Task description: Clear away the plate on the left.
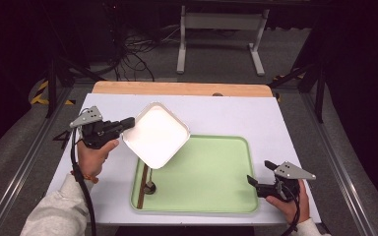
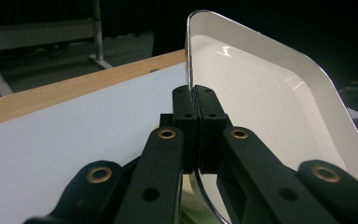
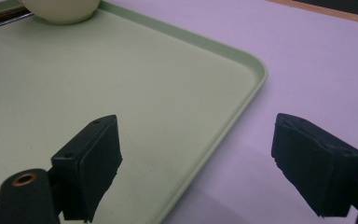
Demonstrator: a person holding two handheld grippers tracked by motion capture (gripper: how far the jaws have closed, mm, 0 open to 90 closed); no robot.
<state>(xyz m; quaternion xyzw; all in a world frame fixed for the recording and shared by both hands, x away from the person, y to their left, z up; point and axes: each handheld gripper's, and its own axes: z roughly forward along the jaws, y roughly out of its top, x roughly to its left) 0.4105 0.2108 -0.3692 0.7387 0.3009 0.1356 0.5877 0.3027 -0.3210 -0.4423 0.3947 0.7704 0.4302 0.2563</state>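
A white square plate [image 1: 156, 134] hangs tilted over the far left corner of the green tray [image 1: 216, 167]. My left gripper [image 1: 128, 123] is shut on its left rim. In the left gripper view the jaws [image 2: 196, 100] pinch the thin rim of the plate [image 2: 261, 107], whose glossy inside faces right. My right gripper [image 1: 261, 172] stands open at the tray's near right edge. In the right gripper view its jaws [image 3: 196, 158] straddle the tray's rim [image 3: 242, 98] with nothing between them. The pale underside of the plate [image 3: 60, 9] shows at the top.
A brown stick [image 1: 141, 184] and a metal spoon [image 1: 150, 187] lie along the tray's left side, partly under the plate. The tray sits on a white board [image 1: 226, 115] with a wooden strip [image 1: 177, 88] at the far edge. A metal stand [image 1: 221, 34] is on the floor beyond.
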